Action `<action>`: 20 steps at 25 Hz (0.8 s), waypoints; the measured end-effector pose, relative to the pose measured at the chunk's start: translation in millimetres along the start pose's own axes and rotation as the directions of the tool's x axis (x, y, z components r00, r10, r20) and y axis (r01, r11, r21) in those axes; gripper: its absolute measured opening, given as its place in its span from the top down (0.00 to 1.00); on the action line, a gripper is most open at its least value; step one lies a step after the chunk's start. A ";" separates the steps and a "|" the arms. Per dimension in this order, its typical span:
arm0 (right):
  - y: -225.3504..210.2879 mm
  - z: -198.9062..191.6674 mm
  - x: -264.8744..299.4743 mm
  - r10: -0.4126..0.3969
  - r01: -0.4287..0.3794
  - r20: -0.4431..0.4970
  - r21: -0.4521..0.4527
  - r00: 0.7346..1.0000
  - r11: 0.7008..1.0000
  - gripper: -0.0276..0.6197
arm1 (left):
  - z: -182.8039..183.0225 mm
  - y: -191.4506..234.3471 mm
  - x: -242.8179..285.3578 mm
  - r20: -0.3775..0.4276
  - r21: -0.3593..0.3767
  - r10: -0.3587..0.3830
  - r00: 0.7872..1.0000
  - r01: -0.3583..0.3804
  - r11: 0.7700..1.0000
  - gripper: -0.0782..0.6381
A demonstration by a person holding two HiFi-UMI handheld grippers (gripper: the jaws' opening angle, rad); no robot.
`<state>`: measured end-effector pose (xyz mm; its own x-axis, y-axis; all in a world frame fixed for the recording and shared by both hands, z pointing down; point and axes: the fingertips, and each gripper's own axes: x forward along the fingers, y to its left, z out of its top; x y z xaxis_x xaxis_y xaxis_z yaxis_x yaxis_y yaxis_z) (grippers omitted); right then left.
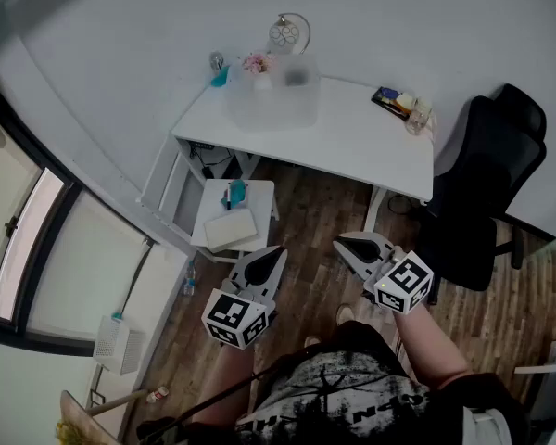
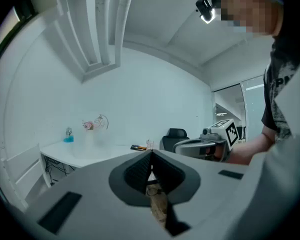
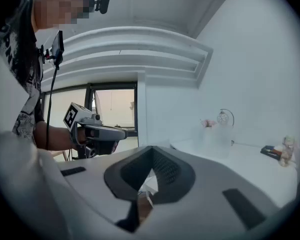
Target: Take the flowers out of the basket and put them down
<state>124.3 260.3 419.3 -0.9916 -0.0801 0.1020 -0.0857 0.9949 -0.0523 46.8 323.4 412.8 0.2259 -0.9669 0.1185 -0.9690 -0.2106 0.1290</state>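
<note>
the person stands well back from the white counter [image 1: 371, 146], on the wooden floor, so the task looks not yet begun. the left hand-held gripper [image 1: 276, 250] and the right hand-held gripper [image 1: 345, 245] hang close to the body at about waist height, side by side and pointing toward the counter, which is a likely carrying pose for an approach, since nothing is within reach. each gripper's own view shows its jaws pressed together at the tips with nothing between them, so both are narrow and empty. the flowers [image 1: 256, 63], small and pink, sit at the far edge of the counter near the wall, in or just behind a pale translucent container that is probably the basket [image 1: 259, 109]; it is too distant and hazy to tell how the stems rest in it. a round wire ornament [image 1: 288, 33] stands just behind it and a small blue item [image 1: 221, 74] just to its left. a black chair [image 1: 486, 202] stands by the counter's right end, and a low white side table [image 1: 208, 197] sits in front of its left end. the open floor between them looks the natural way in.
</note>
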 end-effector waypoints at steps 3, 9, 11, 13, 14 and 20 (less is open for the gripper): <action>1.4 -2.9 1.4 0.004 -0.004 -0.001 -0.003 1.000 1.000 0.94 | 1.0 0.3 -1.1 0.004 0.004 0.003 1.000 -0.003 1.000 0.87; 7.8 0.1 7.1 0.012 -0.012 0.001 -0.008 1.000 1.000 0.94 | -0.6 2.2 -3.7 0.008 -0.001 0.002 1.000 -0.002 1.000 0.87; 8.7 0.2 8.7 0.011 -0.011 0.004 -0.006 1.000 1.000 0.94 | 0.2 2.8 -5.0 0.012 0.000 0.003 1.000 -0.003 1.000 0.87; 10.8 -0.6 9.5 0.015 -0.015 0.004 -0.004 1.000 1.000 0.93 | 0.7 2.6 -6.5 0.017 0.002 0.002 1.000 -0.002 1.000 0.87; 12.1 -0.5 10.0 0.016 -0.016 0.001 -0.007 1.000 1.000 0.93 | 0.6 2.3 -6.9 0.018 0.002 0.001 1.000 -0.001 1.000 0.87; 15.3 -2.7 13.6 0.013 -0.013 -0.007 -0.006 1.000 1.000 0.93 | -6.1 3.1 -7.5 0.012 -0.010 -0.007 1.000 0.007 1.000 0.87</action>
<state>109.8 274.6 422.5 -0.9919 -0.0666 0.1080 -0.0721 0.9963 -0.0474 42.7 330.9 418.4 0.2312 -0.9671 0.1061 -0.9664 -0.2157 0.1399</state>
